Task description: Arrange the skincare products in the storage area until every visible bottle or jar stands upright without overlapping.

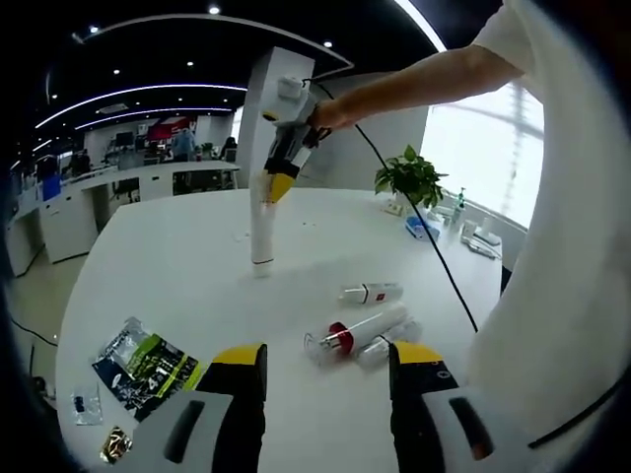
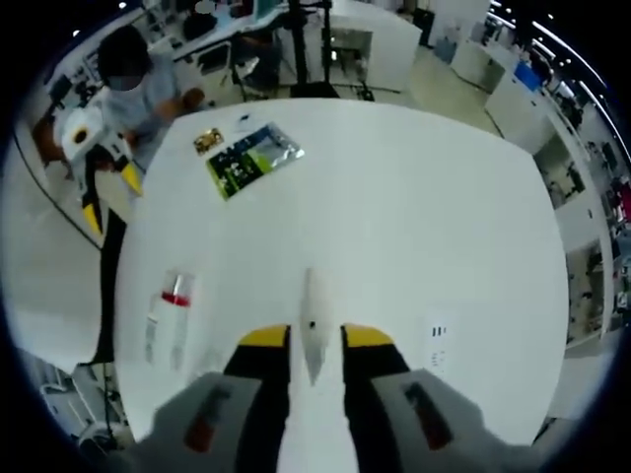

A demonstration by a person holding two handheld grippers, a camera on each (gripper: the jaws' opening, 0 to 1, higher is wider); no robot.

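From my left gripper [image 1: 327, 379] I see its yellow-tipped jaws spread wide over the smooth white desk [image 1: 177, 256], gripping nothing. Just beyond them lie three products on their sides, close together: a clear bottle with a red band [image 1: 355, 330], a small clear bottle [image 1: 387, 344] touching it, and a short white tube with a red mark [image 1: 371, 293] a little farther in. Near the desk's left edge lies a crinkled foil packet [image 1: 143, 362] printed black and green, with a small gold wrapper [image 1: 115, 444] and a clear sachet [image 1: 87, 404] beside it.

Farther out, near the desk's middle, a tall white tube [image 1: 261, 232] stands upright, its tapered top pinched between the jaws of my right gripper [image 1: 278, 185], held by a hand [image 1: 330, 113].

Looking down along the right gripper [image 2: 315, 340], the white tube's flat crimped end [image 2: 314, 330] sits clamped between the yellow tips. Beyond, across the desk, are the lying bottles [image 2: 170, 315], the foil packet [image 2: 251, 158] and the left gripper [image 2: 108, 192].
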